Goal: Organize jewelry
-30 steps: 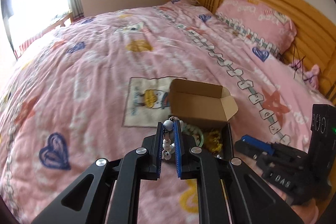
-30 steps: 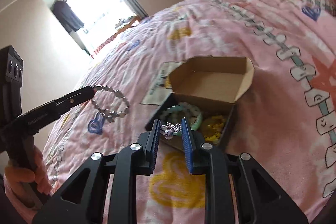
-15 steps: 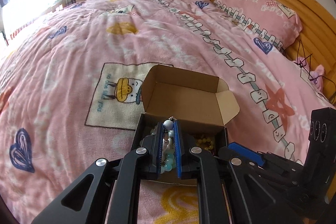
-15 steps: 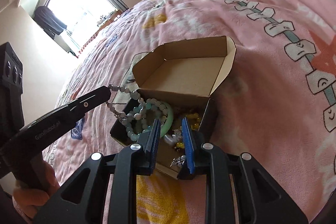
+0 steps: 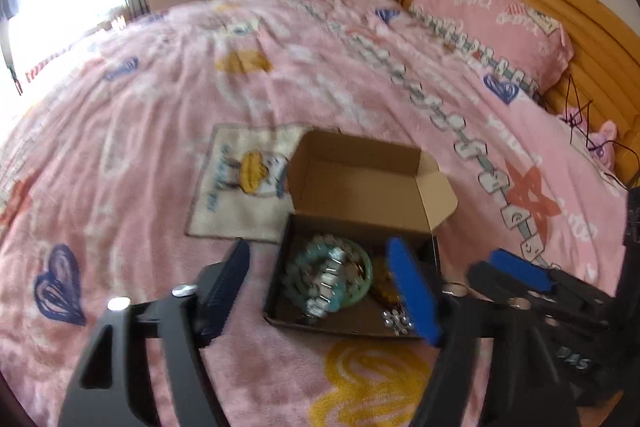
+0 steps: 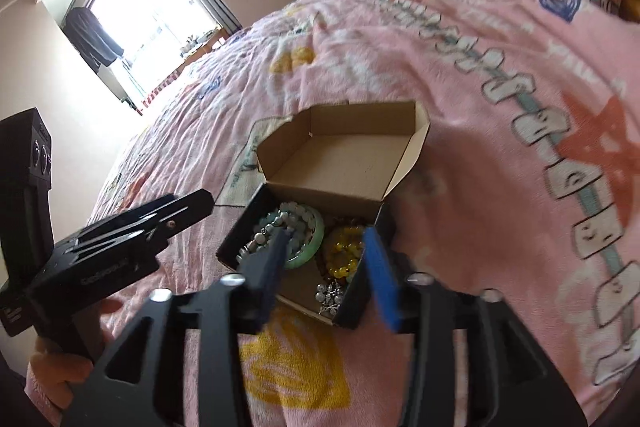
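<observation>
A small open cardboard box (image 5: 362, 183) (image 6: 344, 151) sits on the pink bedspread, lid flap standing up. Inside lie a pale bead bracelet (image 5: 326, 277) (image 6: 276, 227) on a green bangle (image 5: 362, 287) (image 6: 310, 247), yellow beads (image 6: 344, 259) and a silver sparkly piece (image 5: 396, 319) (image 6: 330, 297). My left gripper (image 5: 326, 287) is open and empty, jaws wide over the box's near side. My right gripper (image 6: 330, 269) is open and empty just above the box's near edge. The left gripper also shows in the right wrist view (image 6: 132, 231), and the right gripper in the left wrist view (image 5: 516, 273).
The pink bedspread (image 5: 160, 107) spreads all round the box. A pink pillow (image 5: 492, 23) and wooden headboard (image 5: 592, 39) lie at the right. A bright window (image 6: 144, 11) is at the far left.
Both grippers have opened. The bead bracelet left my left gripper and the silver piece left my right gripper; both now lie in the box. Both grippers have drawn back a little.
</observation>
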`<state>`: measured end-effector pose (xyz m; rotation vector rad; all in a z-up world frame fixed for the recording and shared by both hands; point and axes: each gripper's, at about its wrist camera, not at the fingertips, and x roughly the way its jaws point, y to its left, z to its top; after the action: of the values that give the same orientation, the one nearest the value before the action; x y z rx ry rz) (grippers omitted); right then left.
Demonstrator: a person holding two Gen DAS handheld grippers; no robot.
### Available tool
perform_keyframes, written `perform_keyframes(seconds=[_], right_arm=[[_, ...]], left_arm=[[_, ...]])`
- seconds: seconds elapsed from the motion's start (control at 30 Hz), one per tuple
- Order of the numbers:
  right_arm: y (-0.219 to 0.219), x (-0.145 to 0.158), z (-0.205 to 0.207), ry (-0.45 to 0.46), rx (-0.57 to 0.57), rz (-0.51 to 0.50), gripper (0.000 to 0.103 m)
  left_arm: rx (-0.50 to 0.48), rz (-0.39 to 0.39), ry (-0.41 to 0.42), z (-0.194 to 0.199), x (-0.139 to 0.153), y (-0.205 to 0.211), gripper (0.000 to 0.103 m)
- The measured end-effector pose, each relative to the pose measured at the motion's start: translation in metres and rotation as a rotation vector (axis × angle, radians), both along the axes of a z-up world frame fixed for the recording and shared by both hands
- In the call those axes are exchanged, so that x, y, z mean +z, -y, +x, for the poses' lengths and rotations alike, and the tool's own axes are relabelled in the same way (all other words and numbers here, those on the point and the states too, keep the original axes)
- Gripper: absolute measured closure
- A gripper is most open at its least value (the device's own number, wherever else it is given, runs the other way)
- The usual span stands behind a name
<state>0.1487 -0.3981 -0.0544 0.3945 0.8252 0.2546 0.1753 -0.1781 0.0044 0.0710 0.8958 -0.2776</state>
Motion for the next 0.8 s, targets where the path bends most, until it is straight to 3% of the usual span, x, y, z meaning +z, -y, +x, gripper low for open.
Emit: perform_keyframes(seconds=[0.07,0.2,0.23,0.4,0.53,0.8], right_arm=[[0.002,0.014,-0.008,0.021,0.011,-0.043,0.049],[0.003,0.036,-0.025,0.042,0.006,-0.156,0.012],[0.005,0.045,-0.033,0.058,-0.011,-0.176,0.007],[0.007,0.056,-0.053,0.033,0.024,-0.220,0.007],[0.003,0.050,-0.061,0.001,0.023,-0.276,0.007],[-0.010,0.051,-0.075,0.014,0.052,-0.320,0.007]], left_arm=[[-0.009,0.024,0.014,-0.005,0.008,0.000,0.030],[-0.041,0.057,0.035,-0.016,0.024,0.000,0.028],[-0.045,0.063,0.035,-0.020,0.029,-0.001,0.022],[-0.070,0.053,0.078,-0.043,0.046,-0.006,0.012],[-0.103,0.014,0.091,-0.061,0.051,-0.009,0.012],[-0.077,0.046,0.046,-0.075,0.049,-0.017,0.012]])
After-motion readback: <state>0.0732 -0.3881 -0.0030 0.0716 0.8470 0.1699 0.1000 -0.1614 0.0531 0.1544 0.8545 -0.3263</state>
